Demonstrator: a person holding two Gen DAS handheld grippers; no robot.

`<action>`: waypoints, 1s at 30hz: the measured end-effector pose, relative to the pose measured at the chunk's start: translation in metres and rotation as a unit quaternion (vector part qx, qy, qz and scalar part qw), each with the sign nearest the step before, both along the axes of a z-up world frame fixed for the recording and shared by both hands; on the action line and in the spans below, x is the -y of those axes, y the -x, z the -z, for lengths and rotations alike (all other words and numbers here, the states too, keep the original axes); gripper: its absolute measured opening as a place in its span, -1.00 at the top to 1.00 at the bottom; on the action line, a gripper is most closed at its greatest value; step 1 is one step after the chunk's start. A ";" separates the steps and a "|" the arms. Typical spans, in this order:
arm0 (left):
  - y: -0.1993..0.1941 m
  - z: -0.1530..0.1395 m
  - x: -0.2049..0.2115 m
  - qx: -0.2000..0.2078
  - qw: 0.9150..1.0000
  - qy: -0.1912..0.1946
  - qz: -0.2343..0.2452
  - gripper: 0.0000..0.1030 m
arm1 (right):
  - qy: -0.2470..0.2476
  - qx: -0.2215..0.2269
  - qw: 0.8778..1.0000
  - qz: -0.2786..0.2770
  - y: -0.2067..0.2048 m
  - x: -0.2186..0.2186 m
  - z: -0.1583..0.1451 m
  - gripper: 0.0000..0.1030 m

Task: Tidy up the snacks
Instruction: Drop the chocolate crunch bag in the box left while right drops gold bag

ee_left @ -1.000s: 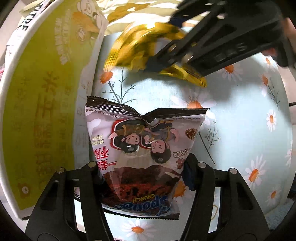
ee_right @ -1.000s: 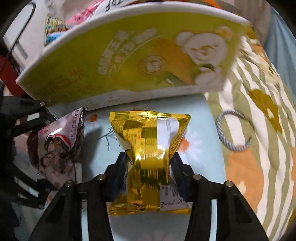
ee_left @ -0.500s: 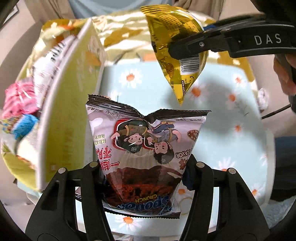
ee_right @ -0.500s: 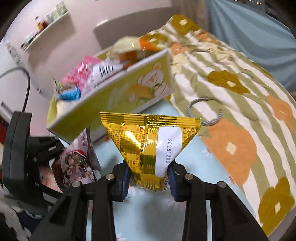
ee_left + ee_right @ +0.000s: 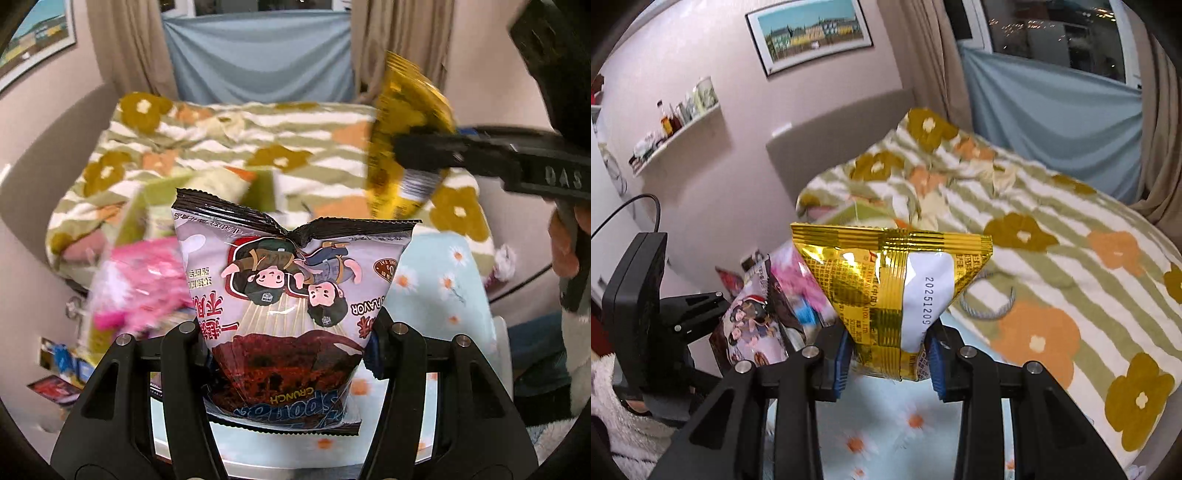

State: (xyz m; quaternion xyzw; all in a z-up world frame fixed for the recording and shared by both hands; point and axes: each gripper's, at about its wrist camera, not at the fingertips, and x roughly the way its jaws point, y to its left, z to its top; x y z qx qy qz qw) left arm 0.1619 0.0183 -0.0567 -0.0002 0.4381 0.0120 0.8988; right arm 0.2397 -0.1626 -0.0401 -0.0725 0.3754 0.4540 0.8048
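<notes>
The left gripper is clamped on a cartoon snack bag, its pads pressing both sides of the bag's lower half; the bag hangs upside down, print inverted, its dark crimped seal at the top of the view. The right gripper is closed on a gold foil packet, pinching its narrow lower end between blue pads, so the packet fans out above them with a white date label facing the camera. Both bags are held in the air above a pale blue daisy-print cloth, the gold packet higher than the cartoon bag and to its right in the left wrist view. Left of the cartoon bag, blurred, lie pink packets in a green box. Beyond the daisy cloth spreads a striped flower blanket.
</notes>
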 end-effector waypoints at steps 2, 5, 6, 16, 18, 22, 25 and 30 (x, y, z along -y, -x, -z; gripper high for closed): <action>-0.005 -0.008 -0.031 0.002 1.000 -0.004 -0.011 -0.09 | -0.003 0.004 1.000 0.012 0.003 -0.015 -0.005 0.37; -0.016 -0.017 -0.078 -0.002 1.000 -0.003 -0.022 -0.09 | -0.014 -0.001 1.000 0.028 0.004 -0.042 -0.007 0.37; -0.019 -0.019 -0.089 -0.003 1.000 -0.002 -0.023 -0.09 | -0.015 -0.004 0.999 0.031 0.004 -0.050 -0.007 0.37; -0.099 0.016 -0.156 -0.073 0.996 0.017 0.037 -0.30 | -0.011 -0.029 0.996 0.086 -0.004 -0.116 0.016 0.37; -0.106 0.022 -0.156 -0.079 0.996 0.015 0.049 -0.95 | -0.009 -0.039 0.994 0.105 -0.006 -0.121 0.023 0.37; -0.096 0.020 -0.161 -0.064 0.995 0.028 0.069 -1.00 | -0.004 -0.066 0.988 0.139 -0.005 -0.122 0.037 0.37; -0.085 0.020 -0.167 -0.058 0.995 0.043 0.072 -1.00 | 0.012 -0.070 0.985 0.154 0.000 -0.123 0.042 0.37; -0.056 0.020 -0.183 -0.046 0.995 0.074 0.048 -1.00 | 0.026 -0.075 0.984 0.157 0.011 -0.131 0.042 0.37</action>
